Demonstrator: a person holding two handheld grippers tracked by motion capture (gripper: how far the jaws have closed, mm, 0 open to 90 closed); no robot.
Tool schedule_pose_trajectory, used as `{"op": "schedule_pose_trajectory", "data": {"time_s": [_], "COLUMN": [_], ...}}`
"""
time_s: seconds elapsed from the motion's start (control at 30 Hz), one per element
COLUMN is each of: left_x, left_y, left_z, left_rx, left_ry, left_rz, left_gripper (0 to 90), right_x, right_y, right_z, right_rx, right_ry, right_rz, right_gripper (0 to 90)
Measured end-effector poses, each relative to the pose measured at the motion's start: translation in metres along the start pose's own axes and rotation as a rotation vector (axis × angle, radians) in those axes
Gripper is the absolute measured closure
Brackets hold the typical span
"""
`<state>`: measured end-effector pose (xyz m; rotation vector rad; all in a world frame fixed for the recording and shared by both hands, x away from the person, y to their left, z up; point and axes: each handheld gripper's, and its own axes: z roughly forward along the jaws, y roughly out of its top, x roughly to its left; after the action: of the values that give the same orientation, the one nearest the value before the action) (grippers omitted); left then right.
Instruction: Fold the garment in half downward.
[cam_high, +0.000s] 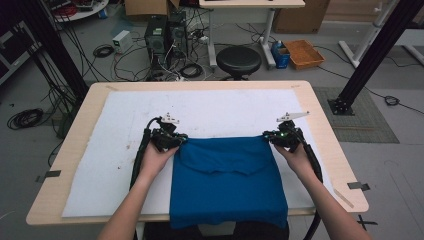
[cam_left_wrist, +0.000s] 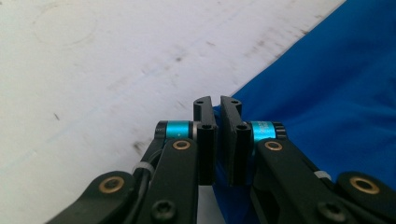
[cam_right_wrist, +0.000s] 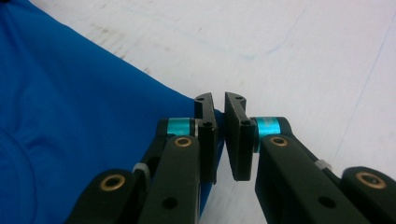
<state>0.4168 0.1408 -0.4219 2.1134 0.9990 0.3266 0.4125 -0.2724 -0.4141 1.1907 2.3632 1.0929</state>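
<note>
We hold a pair of tongs in each hand at the far corners of a folded blue garment (cam_high: 227, 182) on the counter (cam_high: 75, 145). The left tongs (cam_high: 172, 141) are pinched nearly closed on the garment's far left corner, a sliver of blue cloth caught between the black jaws in the left gripper view (cam_left_wrist: 217, 112). The right tongs (cam_high: 276, 138) are likewise clamped on the far right corner, with blue fabric pressed between the jaws in the right gripper view (cam_right_wrist: 218, 114). The garment lies on a white sheet (cam_high: 210, 107) that covers most of the counter, its near edge hanging over the counter's front edge between our forearms. A folded flap crosses its upper part. Beyond the counter stand a black stool (cam_high: 238, 60), computer towers (cam_high: 162, 35) and tangled cables on the floor.
</note>
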Motion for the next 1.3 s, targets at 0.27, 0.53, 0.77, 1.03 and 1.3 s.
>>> {"op": "schedule_pose_trajectory", "data": {"time_s": [0.27,0.53,0.77,1.03,1.3], "left_x": [0.016,0.018,0.004,-0.024,-0.025], "left_y": [0.023,0.023,0.001,-0.035,-0.036], "left_z": [0.014,0.017,-0.017,-0.034,-0.014], "left_rx": [0.013,0.035,-0.065,-0.042,0.006], "left_ry": [0.035,0.093,0.130,0.081,0.093], "left_rz": [0.046,0.027,-0.053,-0.152,-0.195], "left_gripper": [85.0,66.8,54.7,55.3,57.6], "right_x": [-0.016,-0.017,-0.012,0.013,0.017], "right_y": [0.015,0.022,0.011,-0.024,-0.041], "right_z": [0.024,0.029,0.001,-0.033,-0.021], "right_rx": [0.041,0.045,-0.041,-0.077,-0.036], "right_ry": [-0.058,-0.095,-0.142,-0.093,-0.057], "right_rz": [-0.039,-0.073,-0.035,0.039,0.114], "right_gripper": [84.2,76.5,63.0,61.4,63.4]}}
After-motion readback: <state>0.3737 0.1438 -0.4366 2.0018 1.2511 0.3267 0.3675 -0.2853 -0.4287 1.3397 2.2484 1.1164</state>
